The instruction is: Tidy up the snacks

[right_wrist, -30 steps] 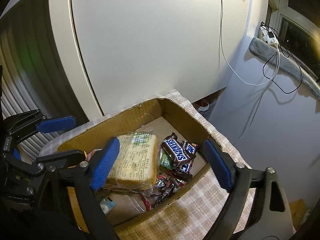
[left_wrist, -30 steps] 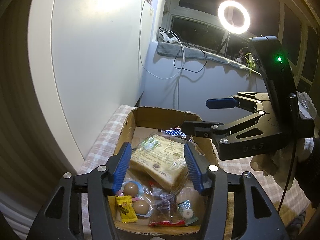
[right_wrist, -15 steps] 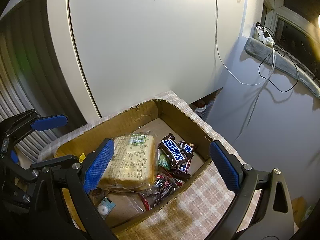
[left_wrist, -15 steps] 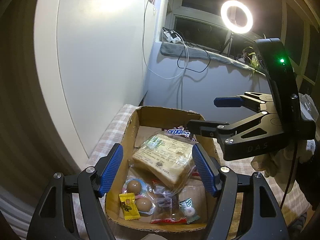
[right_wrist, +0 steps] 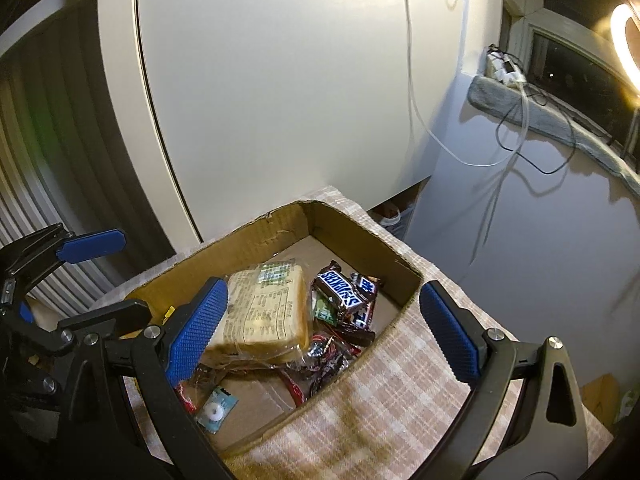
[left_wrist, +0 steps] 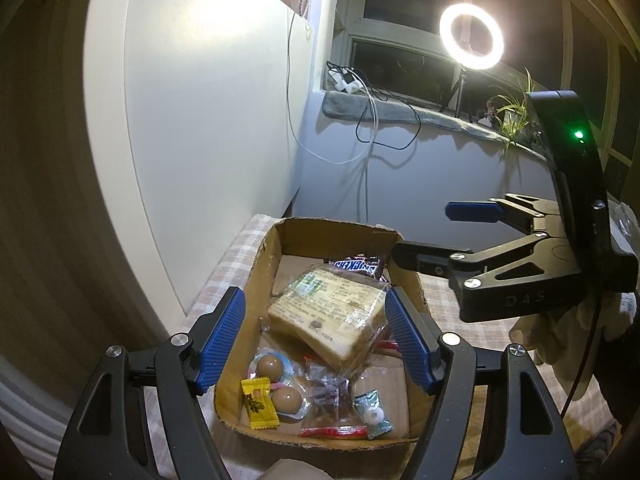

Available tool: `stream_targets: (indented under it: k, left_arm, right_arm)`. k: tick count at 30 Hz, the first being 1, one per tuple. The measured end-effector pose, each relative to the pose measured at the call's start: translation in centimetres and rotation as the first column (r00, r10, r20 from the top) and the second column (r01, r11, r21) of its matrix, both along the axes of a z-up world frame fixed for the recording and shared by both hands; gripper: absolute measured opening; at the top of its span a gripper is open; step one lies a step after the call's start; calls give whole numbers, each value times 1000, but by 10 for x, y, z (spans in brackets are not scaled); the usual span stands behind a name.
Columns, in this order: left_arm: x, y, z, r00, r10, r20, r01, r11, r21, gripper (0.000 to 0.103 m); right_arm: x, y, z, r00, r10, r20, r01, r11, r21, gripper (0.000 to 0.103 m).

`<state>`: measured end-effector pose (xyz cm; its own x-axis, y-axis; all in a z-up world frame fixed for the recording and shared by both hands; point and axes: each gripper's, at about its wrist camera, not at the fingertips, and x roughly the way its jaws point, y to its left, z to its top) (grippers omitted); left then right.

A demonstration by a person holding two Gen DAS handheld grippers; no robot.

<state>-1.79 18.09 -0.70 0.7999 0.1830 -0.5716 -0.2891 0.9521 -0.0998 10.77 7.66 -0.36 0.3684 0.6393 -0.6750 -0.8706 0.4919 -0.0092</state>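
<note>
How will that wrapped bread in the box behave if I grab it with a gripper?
The bread looks soft, so it would probably squash under a firm pinch. Its loose clear wrapper may slip against the pads. It lies tilted on other snacks, so a push would likely slide it rather than roll it.

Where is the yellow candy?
In the left wrist view, the yellow candy lies in the cardboard box's near-left corner, beside two brown eggs.
</note>
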Motion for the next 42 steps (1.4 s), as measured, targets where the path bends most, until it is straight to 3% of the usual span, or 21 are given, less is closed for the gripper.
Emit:
stream_targets:
  k: [13,16,20,30,42]
  left_arm:
    - [-27,-21,9,999,34,30,-34,999,9,73]
    - [-32,-27,11,999,39,34,-40,999,16,82]
    - [-39,-36,11,999,39,36,-40,999,16,82]
    - [-47,-47,11,998,55,24,-55,998,13,82]
    - [-52,-53,12,998,63,24,-64,998,15,82]
  right_arm:
    - [-33,-55,13,996,-82,-27,84,991,106,99]
    - [-41,-64,13,995,-103,-16,104,988,110,99]
    - [-52,-75,11,993,-116,-6,116,988,106,99]
    - [-69,-104,0,987,-137,-84,146,981,124,103]
    - [-74,-124,-5,981,-175,-84,184,976,114,103]
